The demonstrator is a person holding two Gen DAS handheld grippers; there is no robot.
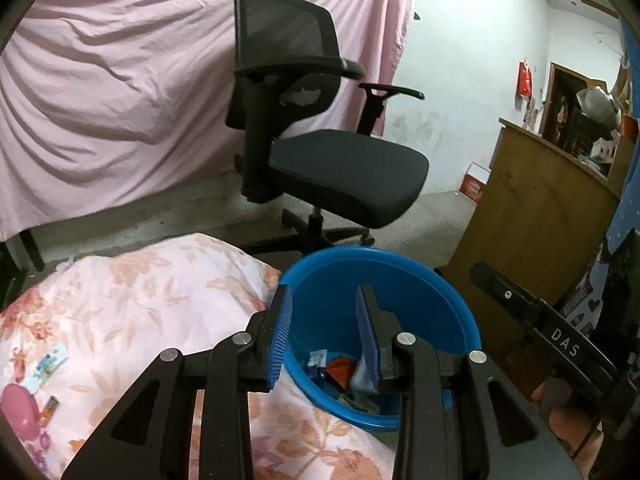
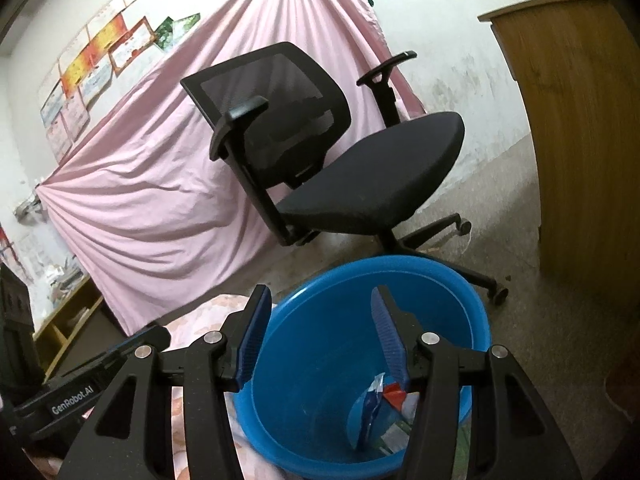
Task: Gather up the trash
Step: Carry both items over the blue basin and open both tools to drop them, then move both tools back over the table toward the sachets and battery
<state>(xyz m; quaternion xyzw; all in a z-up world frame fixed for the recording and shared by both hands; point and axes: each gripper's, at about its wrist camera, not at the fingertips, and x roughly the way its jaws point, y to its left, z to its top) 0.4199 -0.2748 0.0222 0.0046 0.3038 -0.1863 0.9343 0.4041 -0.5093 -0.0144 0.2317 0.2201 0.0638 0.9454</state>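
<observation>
A blue plastic basin (image 1: 372,254) stands at the edge of a floral quilt (image 1: 140,300). Several wrappers (image 1: 338,368) lie in its bottom, among them a blue and a red one (image 2: 372,404). My left gripper (image 1: 324,296) hangs over the basin's near rim, open, with nothing between its blue pads. My right gripper (image 2: 320,294) is over the same basin (image 2: 400,264), also open and empty. A small pale blue packet (image 1: 48,364) and a small orange item (image 1: 50,410) lie on the quilt at the far left, beside a pink object (image 1: 20,412).
A black office chair (image 1: 340,168) stands on the concrete floor just behind the basin. A wooden cabinet (image 1: 532,216) is to the right. A pink sheet (image 1: 120,100) hangs across the back wall.
</observation>
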